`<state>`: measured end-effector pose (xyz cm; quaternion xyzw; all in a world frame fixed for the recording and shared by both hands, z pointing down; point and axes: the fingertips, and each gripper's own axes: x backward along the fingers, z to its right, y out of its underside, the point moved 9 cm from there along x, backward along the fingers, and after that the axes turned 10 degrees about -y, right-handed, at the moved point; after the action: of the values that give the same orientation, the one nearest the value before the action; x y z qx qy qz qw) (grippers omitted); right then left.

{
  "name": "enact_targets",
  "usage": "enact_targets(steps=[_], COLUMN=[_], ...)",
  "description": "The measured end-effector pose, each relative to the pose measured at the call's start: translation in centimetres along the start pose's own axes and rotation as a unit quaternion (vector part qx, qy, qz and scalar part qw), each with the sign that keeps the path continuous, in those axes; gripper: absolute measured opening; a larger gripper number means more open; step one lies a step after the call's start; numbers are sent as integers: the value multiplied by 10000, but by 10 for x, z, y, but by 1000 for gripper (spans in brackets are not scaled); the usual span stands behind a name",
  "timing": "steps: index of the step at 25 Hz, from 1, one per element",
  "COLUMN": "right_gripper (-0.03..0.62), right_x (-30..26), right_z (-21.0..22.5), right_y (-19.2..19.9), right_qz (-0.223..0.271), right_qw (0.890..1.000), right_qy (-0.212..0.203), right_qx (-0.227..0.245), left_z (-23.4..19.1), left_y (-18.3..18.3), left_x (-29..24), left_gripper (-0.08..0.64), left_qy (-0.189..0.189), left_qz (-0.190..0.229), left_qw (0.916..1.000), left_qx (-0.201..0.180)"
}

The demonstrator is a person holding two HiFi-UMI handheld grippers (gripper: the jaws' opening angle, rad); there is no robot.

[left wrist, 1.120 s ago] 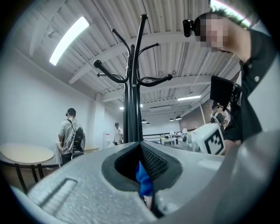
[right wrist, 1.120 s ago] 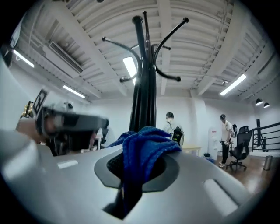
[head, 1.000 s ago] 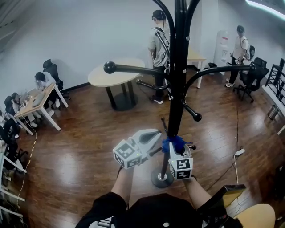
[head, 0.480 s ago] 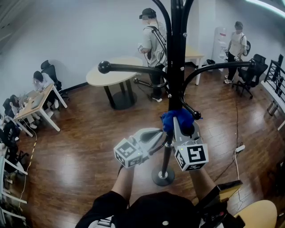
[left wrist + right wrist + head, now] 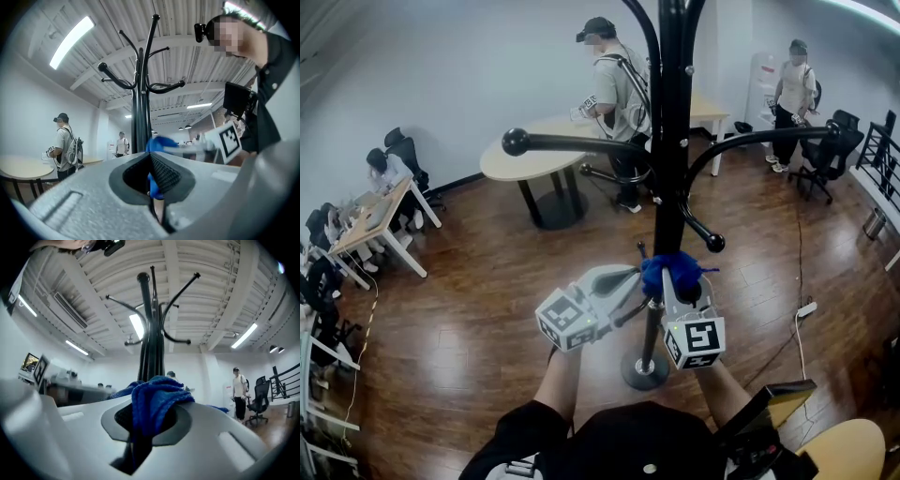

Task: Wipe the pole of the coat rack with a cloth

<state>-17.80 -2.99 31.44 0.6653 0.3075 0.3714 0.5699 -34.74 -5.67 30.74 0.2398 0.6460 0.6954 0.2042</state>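
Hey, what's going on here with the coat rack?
A person is wiping the coat rack's black pole. The right gripper is clamped on a blue cloth, pressed against the pole just below the hooks. The left gripper, jaws nearly closed, sits close beside the pole.

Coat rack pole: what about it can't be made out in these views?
- Head view: the top of the pole is cut off by the upper edge; the cloth in the right gripper hides the stretch under it.
- Right gripper view: the bunched cloth covers where it meets the pole.
- Left gripper view: a blue sliver shows between the left gripper's near-closed jaws; pinched or seen through, unclear.
- Dust on the pole: too fine to see.
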Motion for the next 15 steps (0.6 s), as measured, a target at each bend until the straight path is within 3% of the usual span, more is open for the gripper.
enact_targets(steps=[4,7,11,15], right_gripper=[41,41,43,41], right_x=[12,16,15,8], right_z=[-9,-10,-10,-2], right_y=[106,143,130,50], right_qz=[-1108,-1598,-1607,-616], right_qw=[9931,9858,9853,9966], right_qy=[90,26,-9,-4], right_qx=[-366,-508,-583,-543], left_z=[-2,-1,-1,-4], left_y=[1,5,4,3], left_x=[-5,-9,-9,-7], left_gripper=[2,2,2,2], left_qy=[6,145,180,121], left_qz=[-24,8,1,29], left_qw=[10000,9999,9998,9999], left_qx=[12,-65,-82,-68])
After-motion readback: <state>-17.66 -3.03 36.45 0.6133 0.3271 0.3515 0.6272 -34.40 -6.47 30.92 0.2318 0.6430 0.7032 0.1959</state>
